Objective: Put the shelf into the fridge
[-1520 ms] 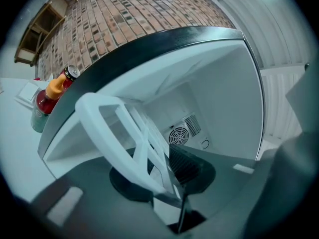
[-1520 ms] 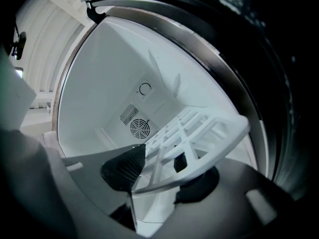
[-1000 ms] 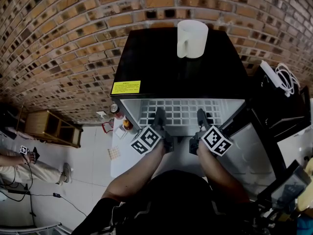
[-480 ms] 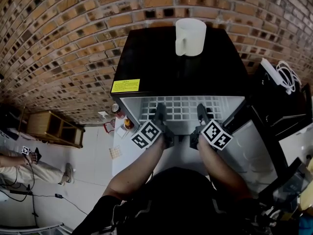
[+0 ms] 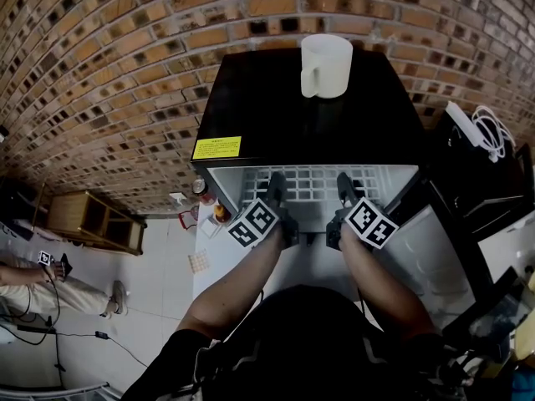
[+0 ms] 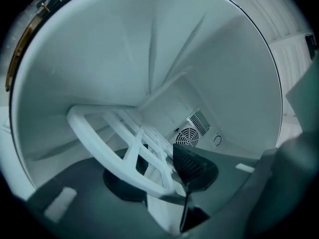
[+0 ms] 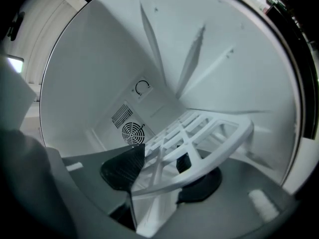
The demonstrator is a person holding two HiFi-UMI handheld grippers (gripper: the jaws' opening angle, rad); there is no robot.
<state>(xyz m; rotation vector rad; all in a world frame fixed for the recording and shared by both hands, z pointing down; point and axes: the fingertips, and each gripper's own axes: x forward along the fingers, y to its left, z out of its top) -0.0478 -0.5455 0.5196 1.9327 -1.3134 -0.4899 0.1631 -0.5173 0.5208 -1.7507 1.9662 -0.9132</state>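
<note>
A white lattice shelf lies level inside the black mini fridge, with its front bar toward me. My left gripper reaches into the fridge mouth at the bar's left part. In the left gripper view the shelf passes between the left gripper pads. Those jaws have just been opening and stand slack around the bar. My right gripper is at the bar's right part. In the right gripper view the right gripper is closed on the shelf.
A white mug stands on the fridge top, which has a yellow label at its front left. The open door hangs at the right. A fan vent sits in the back wall. A wooden stand and a person's legs are on the floor at left.
Both grippers and the shelf have edged slightly deeper into the fridge. The mug and the fridge have not moved.
</note>
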